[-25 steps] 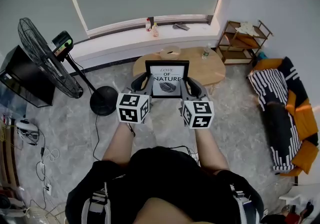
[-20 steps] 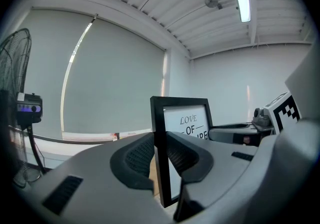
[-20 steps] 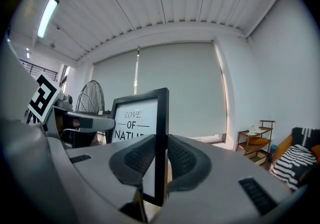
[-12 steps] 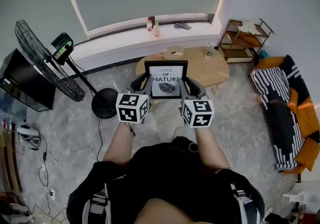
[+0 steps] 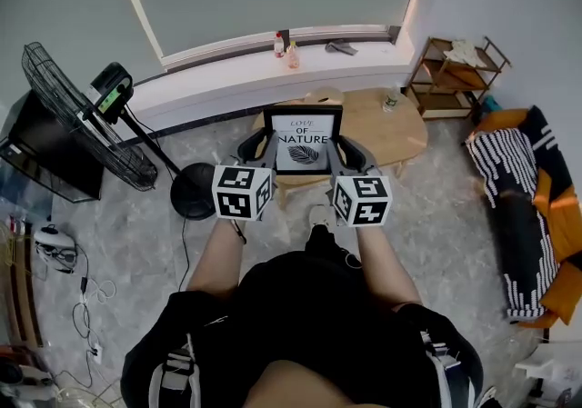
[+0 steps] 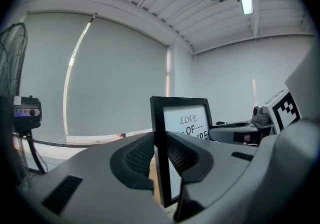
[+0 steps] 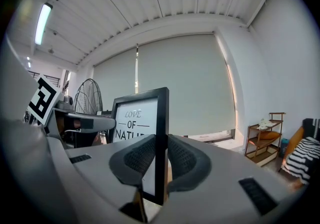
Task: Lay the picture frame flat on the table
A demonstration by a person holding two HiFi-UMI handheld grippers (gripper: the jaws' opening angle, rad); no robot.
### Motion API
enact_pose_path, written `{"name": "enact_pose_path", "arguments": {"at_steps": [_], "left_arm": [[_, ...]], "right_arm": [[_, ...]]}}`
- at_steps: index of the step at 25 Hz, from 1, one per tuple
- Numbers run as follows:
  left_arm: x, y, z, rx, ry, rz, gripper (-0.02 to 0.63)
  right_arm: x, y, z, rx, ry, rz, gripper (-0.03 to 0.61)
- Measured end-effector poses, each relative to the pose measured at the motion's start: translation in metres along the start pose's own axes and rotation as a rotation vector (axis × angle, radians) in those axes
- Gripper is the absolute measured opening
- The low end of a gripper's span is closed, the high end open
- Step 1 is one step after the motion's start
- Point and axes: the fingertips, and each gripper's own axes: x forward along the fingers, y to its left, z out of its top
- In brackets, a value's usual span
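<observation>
A black picture frame [image 5: 304, 139] with a white print reading "LOVE OF NATURE" hangs upright in the air, in front of the oval wooden table [image 5: 403, 131]. My left gripper [image 5: 265, 151] is shut on its left edge and my right gripper [image 5: 343, 151] on its right edge. In the left gripper view the frame's black edge [image 6: 159, 133] stands pinched between the ribbed pads [image 6: 139, 154], with the right gripper [image 6: 240, 133] beyond it. In the right gripper view the frame [image 7: 142, 118] is clamped the same way, and the left gripper [image 7: 85, 120] shows behind it.
A standing fan [image 5: 82, 129] and a dark cabinet [image 5: 45, 156] are at the left. A wooden shelf [image 5: 455, 74] stands at the back right, a sofa with a striped throw [image 5: 523, 206] at the right. Bottles [image 5: 286, 50] sit on the window sill. A small bottle [image 5: 391, 102] stands on the table.
Both grippers keep their hold on the upright frame. The person has stepped forward, so the table sits a little further right in the head view, with its left part behind the frame.
</observation>
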Motion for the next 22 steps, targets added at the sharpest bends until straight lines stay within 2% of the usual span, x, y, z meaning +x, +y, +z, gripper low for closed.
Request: {"name": "enact_pose_path", "arguments": {"at_steps": [10, 22], "left_arm": [[0.113, 0.031, 0.023, 0.000, 0.013, 0.046, 0.090], [0.323, 0.088, 0.069, 0.010, 0.081, 0.108, 0.091]], "right_arm": [[0.100, -0.070, 0.024, -0.003, -0.006, 0.039, 0.092], [0.284, -0.199, 0.063, 0.045, 0.035, 0.101, 0.092]]}}
